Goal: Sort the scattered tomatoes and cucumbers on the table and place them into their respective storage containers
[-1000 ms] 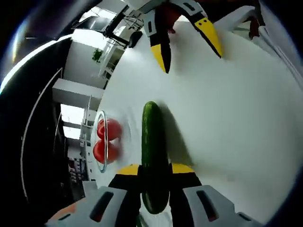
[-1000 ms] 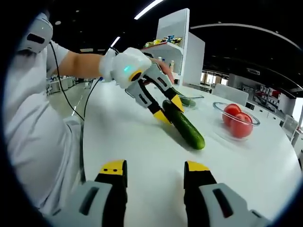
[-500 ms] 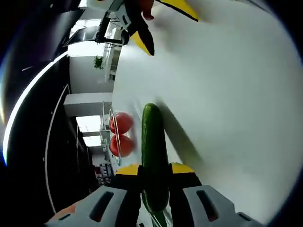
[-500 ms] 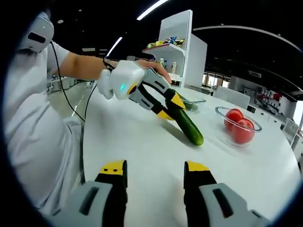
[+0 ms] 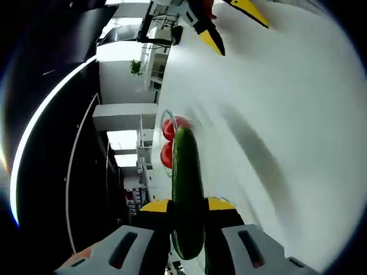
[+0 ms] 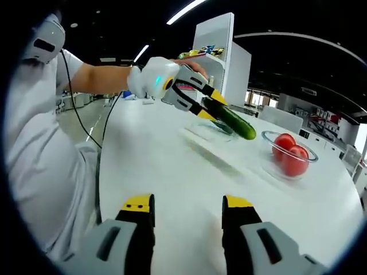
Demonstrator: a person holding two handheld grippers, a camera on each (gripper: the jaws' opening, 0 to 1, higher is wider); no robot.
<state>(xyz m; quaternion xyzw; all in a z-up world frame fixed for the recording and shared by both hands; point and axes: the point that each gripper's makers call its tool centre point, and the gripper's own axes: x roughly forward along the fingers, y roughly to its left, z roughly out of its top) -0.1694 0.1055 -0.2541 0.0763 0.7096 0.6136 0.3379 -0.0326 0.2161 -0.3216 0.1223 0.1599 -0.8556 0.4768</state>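
Moved: cucumber [image 6: 229, 118], on the table [image 6: 172, 172] 1 s ago, now rides in the air.
Left gripper [image 6: 207, 107]: jaws clamped on its end.
Right gripper [image 6: 186, 207]: jaws apart, idle.
Risk: end-held, it could pivot or slip before reaching its container.

A cucumber [image 6: 231, 120] sits clamped between the jaws of the left gripper [image 6: 205, 106], raised above the table [image 6: 172, 172] in the right gripper view. To its right, a bowl [image 6: 289, 159] stands on the table with tomatoes [image 6: 290, 153] inside. Behind the cucumber, a second container [image 6: 213, 129] rests on the table (its contents cannot be made out). The right gripper [image 6: 186, 209] hangs over the near part of the table, jaws apart around nothing. In the left gripper view, the cucumber [image 5: 187, 189] runs forward from the jaws, with the bowl [image 5: 167, 143] beyond its tip.
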